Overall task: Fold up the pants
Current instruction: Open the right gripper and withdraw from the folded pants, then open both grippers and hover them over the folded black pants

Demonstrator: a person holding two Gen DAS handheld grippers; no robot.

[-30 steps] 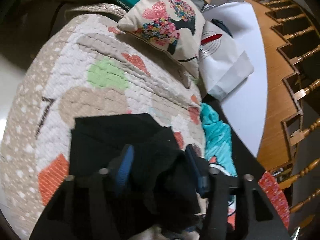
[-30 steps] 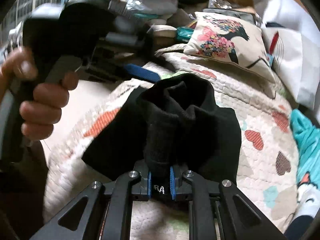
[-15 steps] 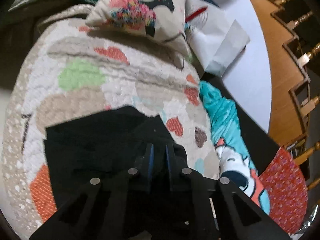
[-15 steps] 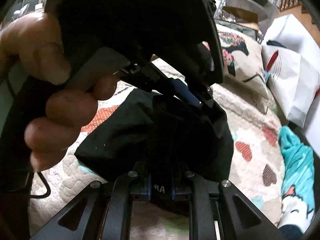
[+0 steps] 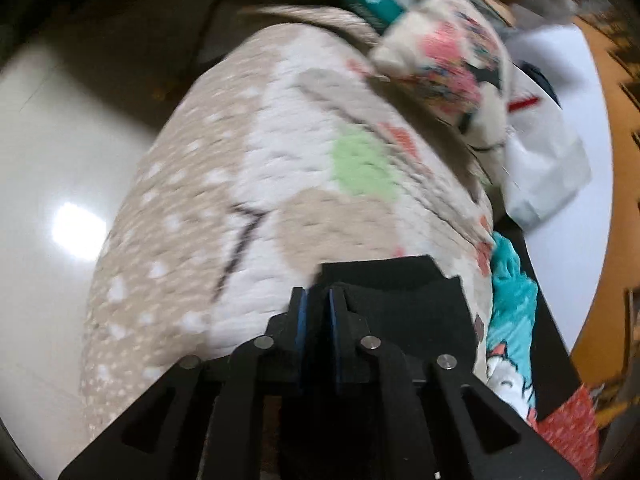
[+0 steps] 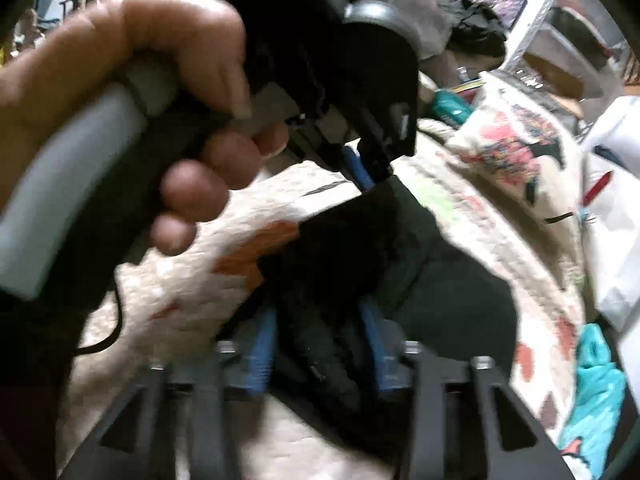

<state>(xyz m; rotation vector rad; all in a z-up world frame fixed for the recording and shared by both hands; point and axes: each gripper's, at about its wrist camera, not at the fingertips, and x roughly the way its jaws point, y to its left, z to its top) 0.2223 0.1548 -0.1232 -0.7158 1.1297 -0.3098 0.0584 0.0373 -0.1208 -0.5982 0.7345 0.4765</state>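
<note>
We see the black pants (image 5: 404, 304) lying in a folded bundle on the quilt (image 5: 248, 184), near its right edge. Our left gripper (image 5: 318, 306) has its jaws nearly shut, pinching a corner of the pants. Our right gripper (image 6: 318, 336) has its jaws spread wide, with bunched pants (image 6: 360, 264) cloth lying between them, not clamped. In the right wrist view our left hand (image 6: 132, 120) grips its handle above the quilt (image 6: 184, 292). A floral pillow (image 5: 444, 64) sits beyond.

A home: quilted bedspread (image 5: 304, 184), floral cushion (image 6: 520, 148), clutter
</note>
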